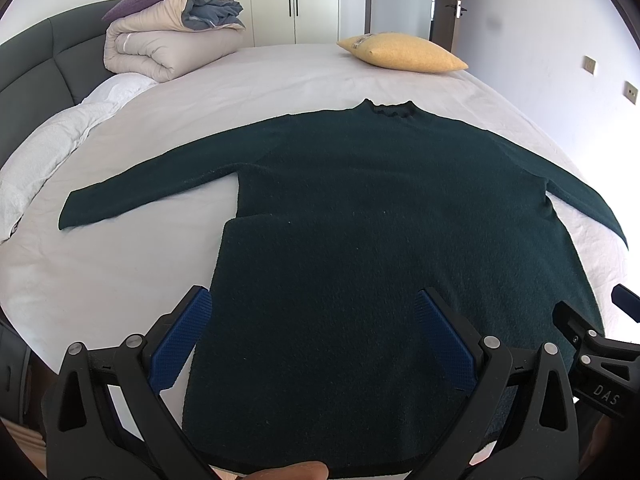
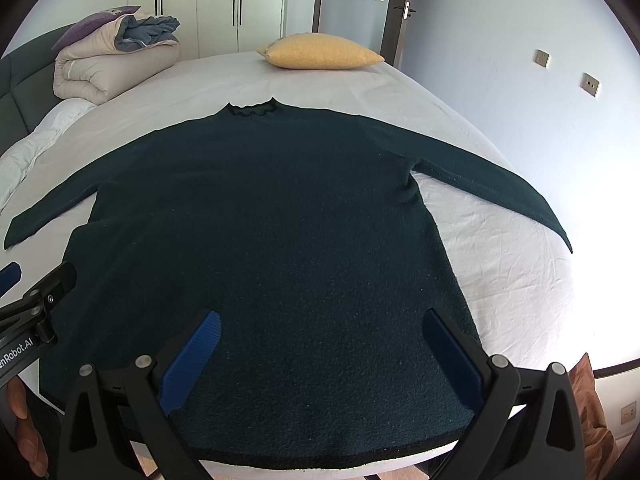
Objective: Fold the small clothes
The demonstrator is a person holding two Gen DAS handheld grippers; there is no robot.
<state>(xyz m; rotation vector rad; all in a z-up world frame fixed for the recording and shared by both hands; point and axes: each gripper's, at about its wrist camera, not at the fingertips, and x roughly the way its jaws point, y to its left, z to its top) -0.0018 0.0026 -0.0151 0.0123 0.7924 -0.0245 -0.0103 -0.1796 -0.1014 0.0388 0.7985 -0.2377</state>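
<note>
A dark green long-sleeved sweater lies flat on the white bed sheet, collar away from me, both sleeves spread out sideways, hem at the near bed edge. It also shows in the right wrist view. My left gripper is open and empty, hovering over the hem's left part. My right gripper is open and empty over the hem's right part. The right gripper's fingers show at the right edge of the left wrist view; the left gripper's fingers show at the left edge of the right wrist view.
A yellow pillow lies at the far side of the bed. A folded beige duvet with a grey cloth and purple pillow sits far left by the dark headboard. White wardrobes and a door stand behind. The wall is on the right.
</note>
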